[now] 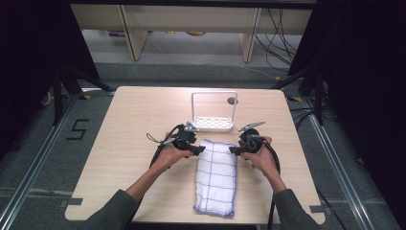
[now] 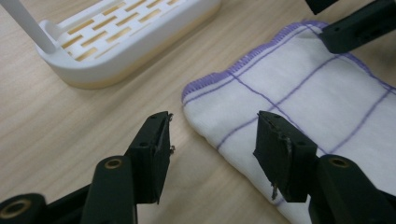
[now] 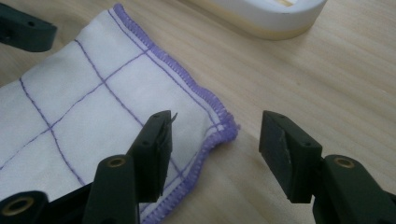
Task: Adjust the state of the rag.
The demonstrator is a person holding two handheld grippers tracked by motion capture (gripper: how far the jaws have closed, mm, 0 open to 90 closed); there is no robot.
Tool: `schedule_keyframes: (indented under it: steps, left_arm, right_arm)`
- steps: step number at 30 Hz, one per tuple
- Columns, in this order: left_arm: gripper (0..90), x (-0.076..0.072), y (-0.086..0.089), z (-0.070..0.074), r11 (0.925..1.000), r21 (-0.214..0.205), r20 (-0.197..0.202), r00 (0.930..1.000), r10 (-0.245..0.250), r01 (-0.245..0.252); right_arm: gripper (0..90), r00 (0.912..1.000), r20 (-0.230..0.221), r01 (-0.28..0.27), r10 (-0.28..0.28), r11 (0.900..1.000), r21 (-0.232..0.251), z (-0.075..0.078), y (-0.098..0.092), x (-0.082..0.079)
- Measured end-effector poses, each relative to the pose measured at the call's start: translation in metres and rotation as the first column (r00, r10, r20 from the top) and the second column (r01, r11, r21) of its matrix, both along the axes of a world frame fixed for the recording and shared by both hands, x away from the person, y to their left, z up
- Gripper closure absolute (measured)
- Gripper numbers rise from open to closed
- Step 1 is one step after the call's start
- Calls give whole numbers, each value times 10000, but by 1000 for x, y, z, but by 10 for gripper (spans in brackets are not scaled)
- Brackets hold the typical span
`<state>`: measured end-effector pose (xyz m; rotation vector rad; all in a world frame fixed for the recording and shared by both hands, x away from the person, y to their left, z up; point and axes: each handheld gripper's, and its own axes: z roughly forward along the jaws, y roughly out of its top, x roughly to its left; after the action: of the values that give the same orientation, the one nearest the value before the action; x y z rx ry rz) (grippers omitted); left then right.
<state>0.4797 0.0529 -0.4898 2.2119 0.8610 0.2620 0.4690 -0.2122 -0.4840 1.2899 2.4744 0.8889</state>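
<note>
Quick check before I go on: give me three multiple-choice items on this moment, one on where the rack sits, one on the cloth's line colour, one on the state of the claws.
1. Where does the white rack stand relative to the folded cloth?
A. beyond its far end
B. on top of it
C. at the person's near edge of the table

2. What colour are the grid lines and hem of the cloth?
A. red
B. purple
C. green

3. How do the left claw and right claw stand?
A. both shut on the cloth
B. left shut, right open
C. both open, one at each far corner of the cloth

Answers:
1 A: the high view shows the rack farther up the table, past the cloth's far edge.
2 B: both gripper views show purple stitching.
3 C: each gripper view shows its jaws apart with nothing gripped between them.
</note>
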Motion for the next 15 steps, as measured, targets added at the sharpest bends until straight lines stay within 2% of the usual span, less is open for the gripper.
schedule_keyframes:
  steps: [2,5,8,10,14,15]
  left_arm:
    - [448,5,-2,-1,9999,-36,-59,9999,94,-94]
    - [433,9,-6,-4,9999,72,-98,9998,145,-145]
    - [440,14,-8,-6,9999,68,-178,9997,152,-151]
    - [450,15,-9,-8,9999,26,-86,9998,153,-153]
    - [479,16,-13,-11,10000,46,-98,9999,20,-20]
    - [505,15,-15,-12,9996,223,-87,9998,-163,165]
  right_arm:
    - [448,10000,87,-4,4,10000,-30,-1,-1,0]
    - [447,9999,-74,88,-87,10000,33,-1,-1,1]
    - [447,10000,-6,-47,47,10000,30,-2,1,1]
    - [447,10000,-59,-34,35,10000,46,-3,2,1]
    - [447,9998,137,-129,130,9999,-27,-7,6,2]
    - [455,9999,-46,-155,155,9998,-107,-7,7,3]
